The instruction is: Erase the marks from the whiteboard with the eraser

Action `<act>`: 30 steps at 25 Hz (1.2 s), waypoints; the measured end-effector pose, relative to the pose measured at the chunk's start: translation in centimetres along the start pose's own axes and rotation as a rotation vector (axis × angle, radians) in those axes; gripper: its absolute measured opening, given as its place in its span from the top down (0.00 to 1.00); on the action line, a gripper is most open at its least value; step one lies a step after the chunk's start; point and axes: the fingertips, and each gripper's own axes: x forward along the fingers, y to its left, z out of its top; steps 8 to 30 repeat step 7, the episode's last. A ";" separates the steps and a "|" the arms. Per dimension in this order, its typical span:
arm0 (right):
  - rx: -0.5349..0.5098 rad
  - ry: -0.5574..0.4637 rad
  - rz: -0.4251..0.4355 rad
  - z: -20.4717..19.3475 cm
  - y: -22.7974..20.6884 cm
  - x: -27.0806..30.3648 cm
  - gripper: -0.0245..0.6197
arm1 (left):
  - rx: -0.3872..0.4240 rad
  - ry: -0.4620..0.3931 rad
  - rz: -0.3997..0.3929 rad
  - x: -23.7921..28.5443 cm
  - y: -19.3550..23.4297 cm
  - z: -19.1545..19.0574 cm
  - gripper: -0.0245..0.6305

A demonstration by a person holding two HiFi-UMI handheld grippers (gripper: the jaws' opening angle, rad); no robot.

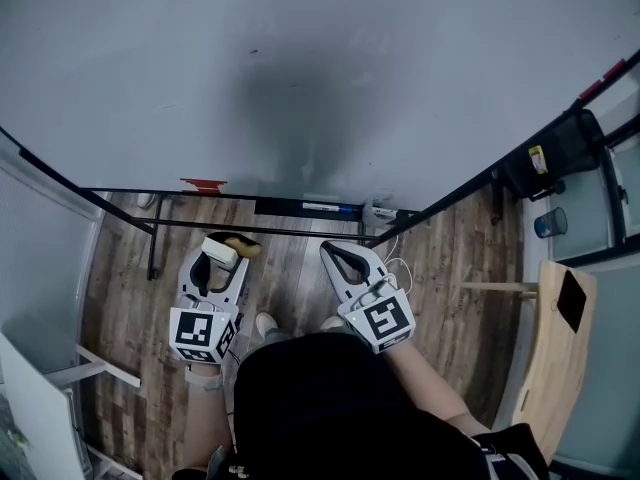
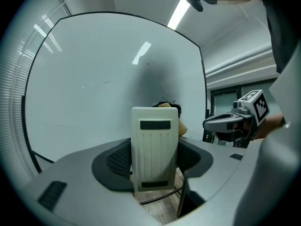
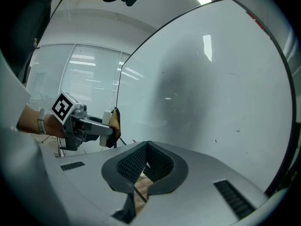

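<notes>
Wood-plank floor [image 1: 450,258] is running under a big whiteboard [image 1: 420,58] on a black metal stand; the board is filling most of the head view, smooth, glossy and pale grey, throwing back ceiling-light streaks.

The left gripper [image 1: 224,255] is sitting low in front of the board, clamping the eraser [image 2: 154,147] between its jaws; the eraser is a rounded rectangular block with a ribbed off-white plastic back and a tan felt or sponge pad behind it, facing the board; it is not looking pressed to the surface, though the exact gap is hard to tell.

In the board's centre a dark grey smudge [image 1: 290,108] is spreading, soft-edged, like smeared ink; no crisp writing is showing anywhere, so the bulk of the wiping is probably done; the smudge is looking like the main area left.

A black tray [image 1: 300,206] at the bottom edge is holding a marker.

The right gripper [image 1: 333,251] is hanging just beside the left one, jaw tips pinched together on nothing, textured black pads meeting.

Further right a few tiny dark specks [image 3: 237,130] are dotting the board; likely also needing a pass.
</notes>
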 end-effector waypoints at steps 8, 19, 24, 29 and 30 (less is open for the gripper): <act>-0.001 0.011 -0.015 -0.4 -0.4 -0.6 0.92 | -0.012 -0.008 -0.034 0.6 -0.8 0.3 0.55; -0.001 0.011 -0.015 -0.4 -0.4 -0.6 0.92 | -0.012 -0.008 -0.034 0.6 -0.8 0.3 0.55; -0.001 0.011 -0.015 -0.4 -0.4 -0.6 0.92 | -0.012 -0.008 -0.034 0.6 -0.8 0.3 0.55; -0.001 0.011 -0.015 -0.4 -0.4 -0.6 0.92 | -0.012 -0.008 -0.034 0.6 -0.8 0.3 0.55; -0.001 0.011 -0.015 -0.4 -0.4 -0.6 0.92 | -0.012 -0.008 -0.034 0.6 -0.8 0.3 0.55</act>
